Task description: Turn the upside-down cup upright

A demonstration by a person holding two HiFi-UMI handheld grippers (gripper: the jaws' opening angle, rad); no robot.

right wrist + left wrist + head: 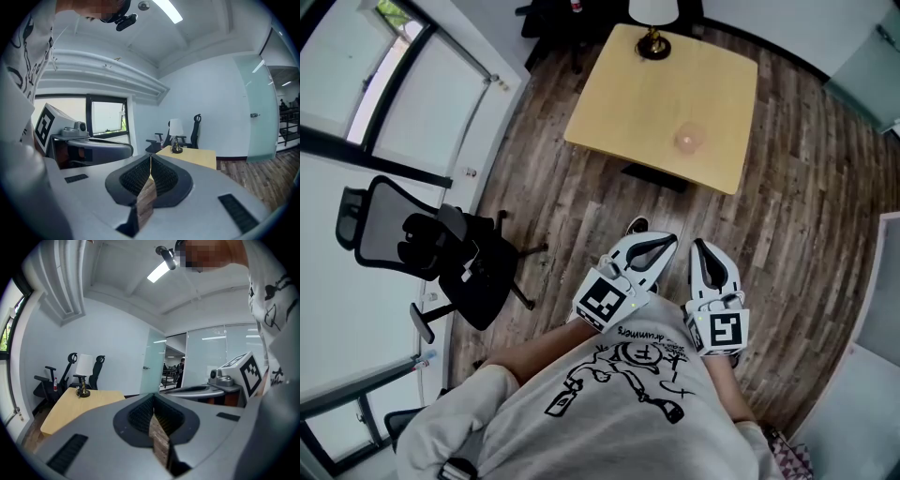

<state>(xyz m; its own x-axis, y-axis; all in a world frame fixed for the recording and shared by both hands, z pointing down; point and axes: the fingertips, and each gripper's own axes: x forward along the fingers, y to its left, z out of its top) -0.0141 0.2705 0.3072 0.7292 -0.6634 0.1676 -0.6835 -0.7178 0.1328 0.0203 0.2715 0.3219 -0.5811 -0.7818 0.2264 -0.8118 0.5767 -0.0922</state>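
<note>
A small translucent cup point(689, 139) stands on the light wooden table point(619, 103), well ahead of me; which way up it sits is too small to tell. Both grippers are held close to my body, side by side above the floor and far short of the table. The left gripper point(664, 246) is shut with nothing between its jaws, as the left gripper view point(153, 416) confirms. Beside it, the right gripper point(701, 247) is also shut and empty, its jaws point(150, 164) pressed together. The cup does not show in either gripper view.
A table lamp point(653, 19) stands at the table's far edge. A black office chair point(441, 253) sits on the wood floor to my left, near glass partitions point(403, 112). More chairs point(199, 126) stand behind the table. A glass door point(153, 364) lies beyond.
</note>
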